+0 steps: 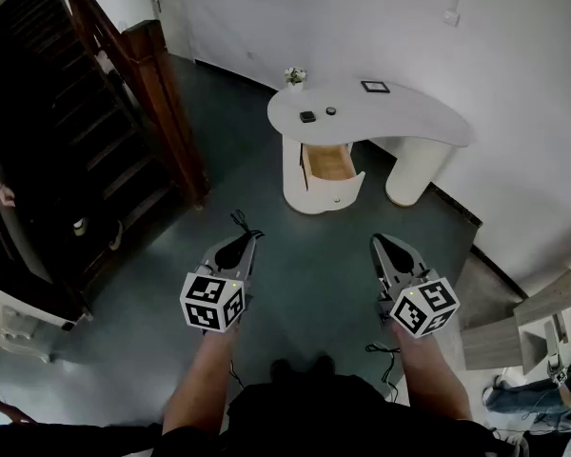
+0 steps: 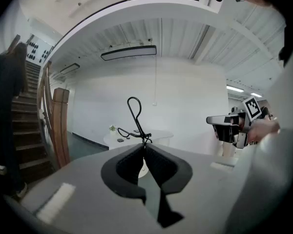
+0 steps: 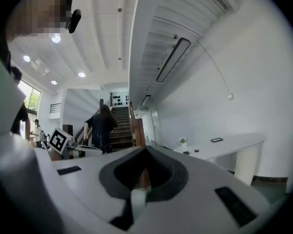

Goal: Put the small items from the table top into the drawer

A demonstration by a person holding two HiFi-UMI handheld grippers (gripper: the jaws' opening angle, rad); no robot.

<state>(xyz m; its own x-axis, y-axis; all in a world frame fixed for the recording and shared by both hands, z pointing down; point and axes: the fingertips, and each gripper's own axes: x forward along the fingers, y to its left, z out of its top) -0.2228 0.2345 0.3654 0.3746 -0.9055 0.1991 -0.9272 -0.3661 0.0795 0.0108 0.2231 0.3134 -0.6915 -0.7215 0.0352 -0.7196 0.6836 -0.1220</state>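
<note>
Two grippers are held low over the dark green floor. Both point at the table, which is far ahead and well apart from them.

The left gripper has its jaws pressed together. A thin black wire loops out from the tips, so it looks pinched there. The right gripper also has its jaws pressed together, with nothing in them.

The table is white and smooth, with a bean shape. Its long side runs left to right. On top sit a little black square and a little dark round thing, close to each other. A flat black frame lies near the back edge, and a tiny plant stands at the left end.

The drawer is under the left part of the table, right below the two little things. It is pulled open, shows light wood inside and looks empty.

The little things lie about midway between the two grippers, so I think neither one is much nearer. The person has to walk up first.
</note>
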